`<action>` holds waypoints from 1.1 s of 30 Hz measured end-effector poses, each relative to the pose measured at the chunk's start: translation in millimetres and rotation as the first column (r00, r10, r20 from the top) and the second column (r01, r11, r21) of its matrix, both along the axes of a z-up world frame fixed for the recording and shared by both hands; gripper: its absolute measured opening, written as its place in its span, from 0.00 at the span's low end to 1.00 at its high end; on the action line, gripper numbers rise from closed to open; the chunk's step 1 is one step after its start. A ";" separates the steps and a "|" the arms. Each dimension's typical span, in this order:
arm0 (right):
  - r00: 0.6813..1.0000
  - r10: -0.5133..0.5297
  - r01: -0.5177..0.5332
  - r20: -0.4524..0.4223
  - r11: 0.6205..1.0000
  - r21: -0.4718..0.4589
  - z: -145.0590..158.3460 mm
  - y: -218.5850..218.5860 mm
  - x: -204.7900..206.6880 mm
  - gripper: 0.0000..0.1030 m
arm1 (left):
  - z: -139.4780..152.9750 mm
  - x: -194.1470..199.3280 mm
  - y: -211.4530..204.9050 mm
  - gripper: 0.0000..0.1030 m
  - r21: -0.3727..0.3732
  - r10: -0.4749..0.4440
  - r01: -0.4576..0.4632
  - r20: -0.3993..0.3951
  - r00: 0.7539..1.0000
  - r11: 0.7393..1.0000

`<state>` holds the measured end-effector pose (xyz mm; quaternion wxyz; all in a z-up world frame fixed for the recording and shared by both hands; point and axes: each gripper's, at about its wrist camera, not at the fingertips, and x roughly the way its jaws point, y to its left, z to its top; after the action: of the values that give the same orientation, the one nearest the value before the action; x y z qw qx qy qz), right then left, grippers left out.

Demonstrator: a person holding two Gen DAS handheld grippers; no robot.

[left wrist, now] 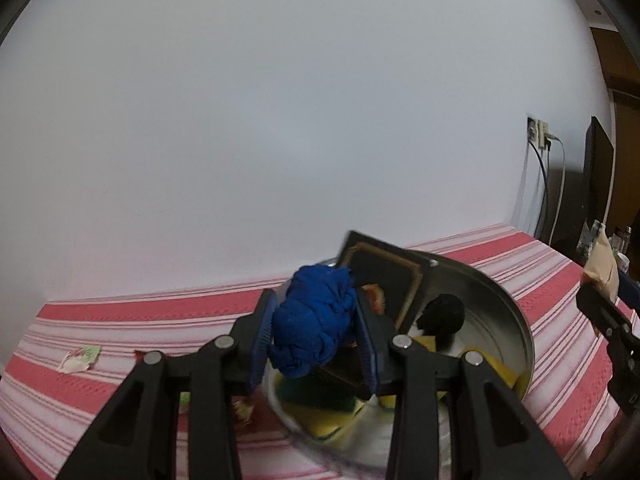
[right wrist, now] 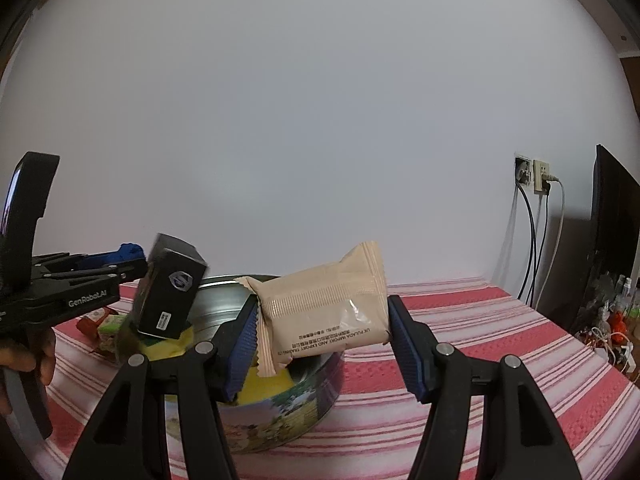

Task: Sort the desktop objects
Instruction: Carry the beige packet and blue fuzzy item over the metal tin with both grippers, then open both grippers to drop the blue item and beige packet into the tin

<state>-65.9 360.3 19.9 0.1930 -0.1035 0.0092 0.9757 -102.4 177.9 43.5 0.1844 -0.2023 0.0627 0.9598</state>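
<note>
Left gripper (left wrist: 316, 336) clamps a blue cloth bundle (left wrist: 314, 316) above the round tin (left wrist: 516, 320); right gripper (right wrist: 320, 340) holds a beige packet (right wrist: 324, 312) between half-spread fingers over the tin's near rim. Advisable: lower each past the leaning black box (right wrist: 170, 288) before releasing, lest it topple.
</note>
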 end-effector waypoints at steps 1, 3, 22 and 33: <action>1.000 -0.001 0.001 0.004 1.000 0.002 0.7 1.7 -2.4 0.62 | -0.2 -2.0 4.5 0.36 -0.003 -0.008 0.008 0.003 1.000 1.000; 1.000 -0.004 0.004 0.009 1.000 0.003 1.7 5.7 -7.2 0.62 | -0.9 -6.3 13.3 0.36 -0.010 -0.021 0.021 0.010 1.000 1.000; 0.999 0.047 -0.045 0.014 0.995 -0.092 16.9 33.2 -61.6 0.62 | 6.7 -8.7 23.9 0.36 0.095 -0.152 0.147 0.045 0.987 0.985; 0.988 0.110 -0.100 0.105 0.990 -0.098 11.6 34.3 -92.1 0.62 | -14.2 -13.9 45.8 0.36 0.009 -0.064 0.063 0.116 0.991 0.998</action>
<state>-158.1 394.6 31.5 0.1365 -0.1665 0.0383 0.9758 -116.3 223.6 29.3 0.2187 -0.2551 0.0556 0.9402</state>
